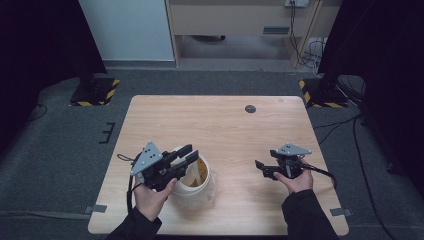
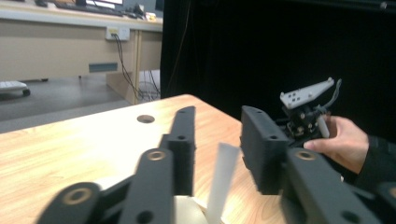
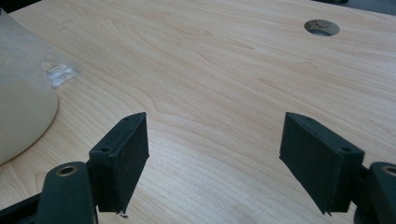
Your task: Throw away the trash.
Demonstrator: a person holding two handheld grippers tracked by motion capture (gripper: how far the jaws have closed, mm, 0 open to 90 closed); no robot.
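Observation:
A cream round tub (image 1: pixel 192 189) stands on the wooden table (image 1: pixel 225 125) at the front left, with clear plastic film (image 3: pixel 60 72) around its side. My left gripper (image 1: pixel 190 152) hovers over the tub's rim. In the left gripper view its jaws (image 2: pixel 218 121) stand apart, and a thin white strip (image 2: pixel 223 172) rises between them without touching either pad. My right gripper (image 1: pixel 261 167) is held low over the table at the front right, pointing left toward the tub (image 3: pixel 21 112). Its jaws (image 3: pixel 215 126) are wide open over bare wood.
A round cable hole (image 1: pixel 250 108) sits near the table's far edge. Black stands with yellow-striped bases (image 1: pixel 95 92) flank the far corners on the carpet. A wooden desk with trailing cables (image 1: pixel 300 45) stands behind.

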